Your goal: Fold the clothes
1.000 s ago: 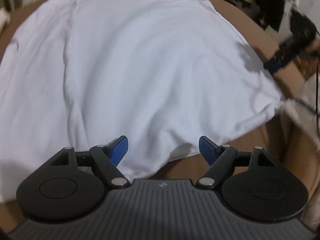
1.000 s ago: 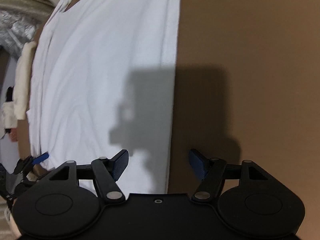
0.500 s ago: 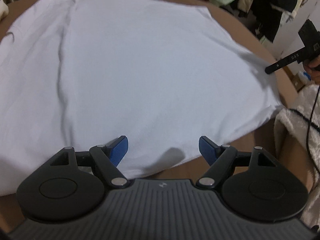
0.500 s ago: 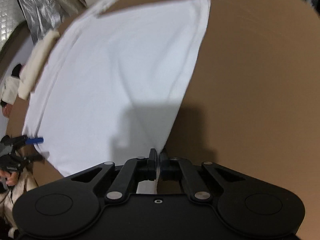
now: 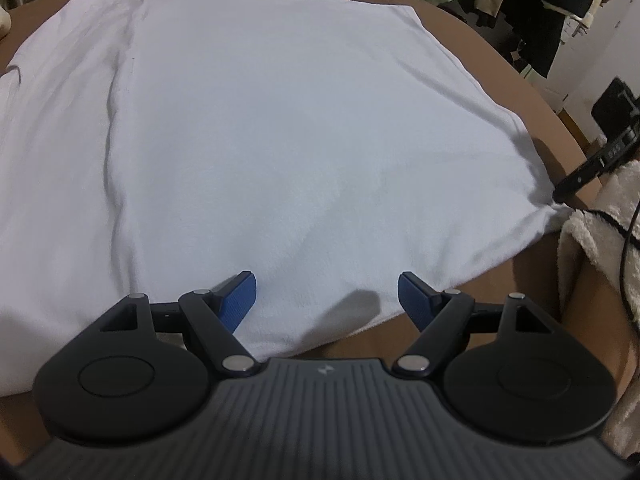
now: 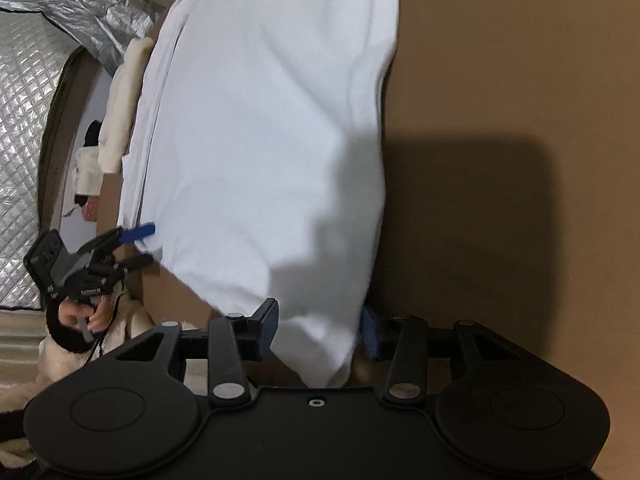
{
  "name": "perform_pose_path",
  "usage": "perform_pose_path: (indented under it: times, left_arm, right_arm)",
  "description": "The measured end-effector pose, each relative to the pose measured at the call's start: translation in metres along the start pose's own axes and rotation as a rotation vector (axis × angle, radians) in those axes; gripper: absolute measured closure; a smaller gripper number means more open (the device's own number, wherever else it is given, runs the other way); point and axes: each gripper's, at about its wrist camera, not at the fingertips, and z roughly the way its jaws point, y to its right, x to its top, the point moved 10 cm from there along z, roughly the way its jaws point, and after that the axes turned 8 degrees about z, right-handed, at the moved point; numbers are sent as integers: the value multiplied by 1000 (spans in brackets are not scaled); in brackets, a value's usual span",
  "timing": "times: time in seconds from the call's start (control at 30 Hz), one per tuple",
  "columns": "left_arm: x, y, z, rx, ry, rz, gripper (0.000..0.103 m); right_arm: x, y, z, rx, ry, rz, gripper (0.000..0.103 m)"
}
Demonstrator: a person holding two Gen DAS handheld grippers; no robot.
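Observation:
A white shirt lies spread over the brown table. My left gripper is open low over the shirt's near hem, and the cloth runs between its blue pads. From the right wrist view the left gripper stands open at the shirt's far corner. My right gripper has its jaws partly apart, with a bunched, raised corner of the shirt filling the gap between them. In the left wrist view the right gripper touches the puckered right corner.
A cream fleece sleeve and a black cable sit at the table's right edge. Dark and green clothes are piled behind the table. A silver quilted sheet and a cream cloth lie beyond the far side. Bare table stretches right of the shirt.
The right gripper, shut on the shirt's edge half a second ago, now has its jaws apart around the corner. The cloth there has bunched up. The left gripper stayed open over the hem.

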Motion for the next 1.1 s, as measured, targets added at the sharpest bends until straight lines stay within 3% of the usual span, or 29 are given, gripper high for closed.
perform_pose_path:
  times: [0.03,0.07,0.1,0.27,0.47,0.63,0.77,0.83,1.0,1.1]
  left_arm:
    - [1,-1,0,0,1,-10,25]
    - [1,-2,0,0,2,-19,25]
    - [2,-3,-1,0,4,-29,25]
    - [2,-5,1,-3,-4,-57,25]
    - [2,-2,4,-9,-16,-52,24]
    - [24,0,-7,-35,54,-58,24]
    - [69,-8,12,26,13,-74,24]
    - [91,-16,32,78,-24,-111,24]
    - [127,-35,63,188,6,-135,24]
    - [129,-47,58,204,85,-143,24]
  right_arm:
    - [-3,2,3,14,-9,11,66]
    - [-10,-6,12,-6,-13,-16,95]
    - [-17,-14,21,-28,-16,-45,95]
    - [-38,-31,-16,-89,23,-201,97]
    - [-37,2,3,-144,-23,-78,88]
    - [-17,-30,-43,-126,207,-168,68]
    - [40,-51,-83,-139,444,-230,50]
    - [81,-51,-95,-168,556,-224,49]
    - [189,-29,-91,-265,674,-201,49]
    - [243,-15,-79,-335,699,-174,48]
